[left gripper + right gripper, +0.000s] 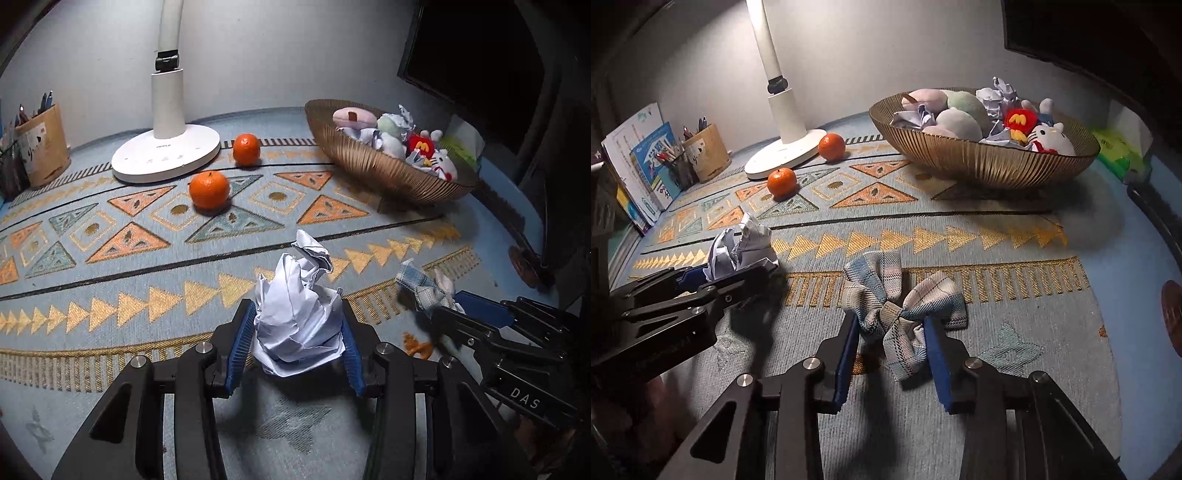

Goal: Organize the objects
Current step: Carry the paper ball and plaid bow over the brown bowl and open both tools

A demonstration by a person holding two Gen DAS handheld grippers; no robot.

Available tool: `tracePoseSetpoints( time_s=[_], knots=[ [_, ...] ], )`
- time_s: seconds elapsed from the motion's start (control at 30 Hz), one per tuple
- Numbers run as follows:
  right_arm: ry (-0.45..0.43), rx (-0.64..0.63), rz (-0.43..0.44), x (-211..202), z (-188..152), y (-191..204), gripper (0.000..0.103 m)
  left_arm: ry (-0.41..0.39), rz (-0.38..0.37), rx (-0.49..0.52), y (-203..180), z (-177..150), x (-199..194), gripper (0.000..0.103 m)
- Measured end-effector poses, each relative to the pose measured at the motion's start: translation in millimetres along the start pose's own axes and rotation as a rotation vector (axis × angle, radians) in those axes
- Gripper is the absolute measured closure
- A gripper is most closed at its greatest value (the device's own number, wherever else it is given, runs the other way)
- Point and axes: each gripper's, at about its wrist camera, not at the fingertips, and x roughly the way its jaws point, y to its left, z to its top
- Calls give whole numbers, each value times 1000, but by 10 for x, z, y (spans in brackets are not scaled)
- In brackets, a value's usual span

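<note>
At the bottom centre of the left wrist view, the left tongs [295, 343] clamp a crumpled ball of white paper [299, 317] between blue pads, low over the patterned blue-and-orange woven cloth [110, 288] covering the bench. In the right wrist view's lower centre, the right tongs [892, 354] stand narrowed around the knot of a plaid blue-and-cream fabric bow [905, 306] lying on the cloth; whether the pads press it is unclear. The two tools sit side by side, close together. Upper right in both views stands one ribbed amber glass bowl [997, 166], holding several plush toys and paper wads. Two oranges [209, 190] [246, 148] rest mid-frame beside the round base of one white desk lamp [166, 151], at the upper centre. A brown paper pen holder [707, 151] and upright books [646, 166] line the left edge. A green packet [1119, 155] lies behind the bowl, far right.
</note>
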Motion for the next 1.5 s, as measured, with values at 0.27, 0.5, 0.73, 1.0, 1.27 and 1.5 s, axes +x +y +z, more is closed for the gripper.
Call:
tracePoseSetpoints(
  time_s=[0.27,0.5,0.73,1.0,1.27,1.5],
  knots=[
    [-228,31,-37,-599,797,-540,78,-156,-65,114,-402,1058,-138,62],
    [-81,14,172,-400,995,-830,73,-150,-91,105,-450,1356,81,62],
    [123,-13,152,222,268,-583,26,-85,-72,106,-503,1085,241,62],
    [75,-193,-60,276,164,-202,57,-75,-54,97,-404,923,130,62],
    [-111,-123,-57,-431,569,-439,59,-109,-71,90,-404,1066,60,62],
    [-236,181,-84,-350,1591,-1159,59,-146,-84,91,-548,1611,410,61]
  ],
)
